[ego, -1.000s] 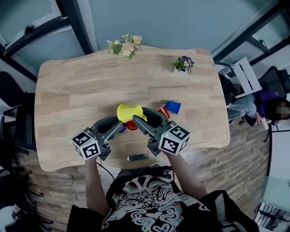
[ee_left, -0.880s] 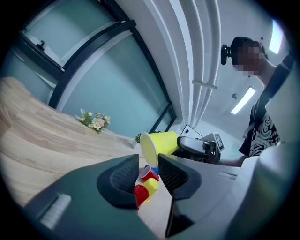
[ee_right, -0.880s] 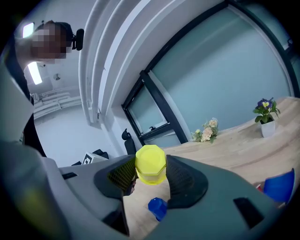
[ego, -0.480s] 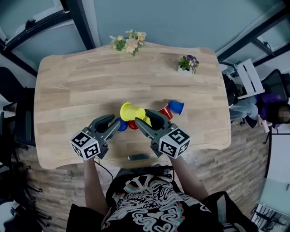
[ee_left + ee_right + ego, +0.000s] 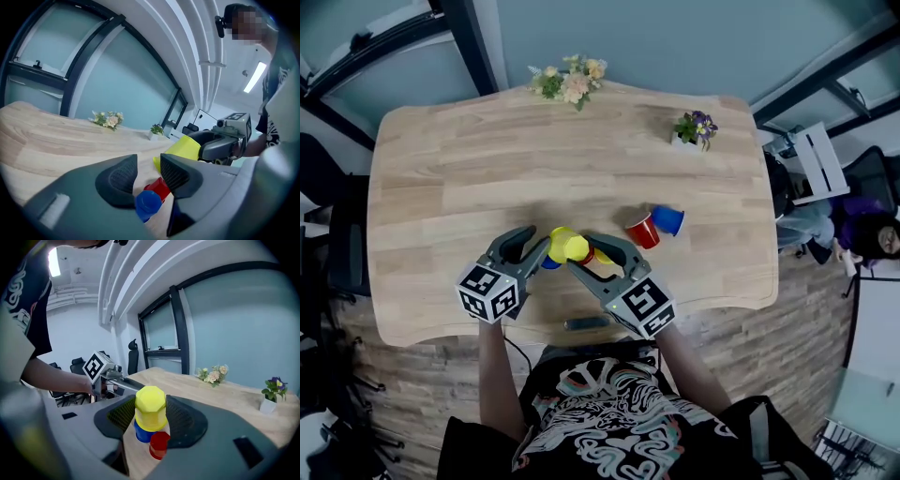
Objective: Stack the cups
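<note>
My right gripper (image 5: 581, 255) is shut on an upside-down yellow cup (image 5: 150, 408), which sits over a blue cup (image 5: 139, 433) standing on the table. A red cup (image 5: 159, 444) stands right beside the blue one. From the left, my left gripper (image 5: 149, 171) reaches to the same blue cup (image 5: 147, 204). Its jaws are opening, the blue cup low between them, and the pads do not press on it. The left gripper view also shows the red cup (image 5: 159, 187) and the yellow cup (image 5: 183, 147) beyond.
Another red cup (image 5: 640, 230) and another blue cup (image 5: 667, 219) lie on their sides to the right. A dark flat object (image 5: 584, 324) lies by the table's near edge (image 5: 441, 342). Flowers (image 5: 569, 82) and a small potted plant (image 5: 695, 128) stand at the far edge.
The right gripper has brought the yellow cup down and nearer, over the blue cup. The left gripper's jaws have widened. Both grippers shifted slightly toward the near edge.
</note>
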`<state>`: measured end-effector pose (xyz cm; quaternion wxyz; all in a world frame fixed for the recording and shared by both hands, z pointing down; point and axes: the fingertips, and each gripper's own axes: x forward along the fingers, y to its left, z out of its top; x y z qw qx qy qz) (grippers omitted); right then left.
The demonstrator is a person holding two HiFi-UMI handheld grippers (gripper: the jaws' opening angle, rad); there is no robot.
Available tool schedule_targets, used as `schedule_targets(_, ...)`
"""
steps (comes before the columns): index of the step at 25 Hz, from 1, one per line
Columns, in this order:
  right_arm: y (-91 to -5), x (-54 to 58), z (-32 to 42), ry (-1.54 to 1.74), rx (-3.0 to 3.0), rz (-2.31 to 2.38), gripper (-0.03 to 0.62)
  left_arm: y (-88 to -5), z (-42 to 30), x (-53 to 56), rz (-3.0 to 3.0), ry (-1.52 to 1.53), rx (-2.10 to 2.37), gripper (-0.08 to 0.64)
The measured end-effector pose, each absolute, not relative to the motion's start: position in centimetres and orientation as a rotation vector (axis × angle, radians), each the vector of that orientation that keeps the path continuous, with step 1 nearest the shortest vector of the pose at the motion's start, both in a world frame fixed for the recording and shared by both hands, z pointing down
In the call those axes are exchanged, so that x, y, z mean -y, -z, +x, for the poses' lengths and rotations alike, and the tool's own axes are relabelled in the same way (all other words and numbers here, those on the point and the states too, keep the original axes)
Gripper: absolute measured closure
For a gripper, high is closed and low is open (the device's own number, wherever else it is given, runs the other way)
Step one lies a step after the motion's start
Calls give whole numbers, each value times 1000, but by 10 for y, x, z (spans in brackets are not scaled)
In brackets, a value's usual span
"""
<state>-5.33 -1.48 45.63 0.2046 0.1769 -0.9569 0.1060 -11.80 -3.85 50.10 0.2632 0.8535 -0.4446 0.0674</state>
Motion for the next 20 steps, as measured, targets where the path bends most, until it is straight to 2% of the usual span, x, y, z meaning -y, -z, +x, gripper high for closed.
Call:
schedule_targets(5,-466,13,-57,-180,2600,472,387,-511,-120,33,2301,-242,1173,380)
schedule_targets(20,-491,2,-56,-132,2458,389,385,-556,-140,14,2195,-367,1201,376)
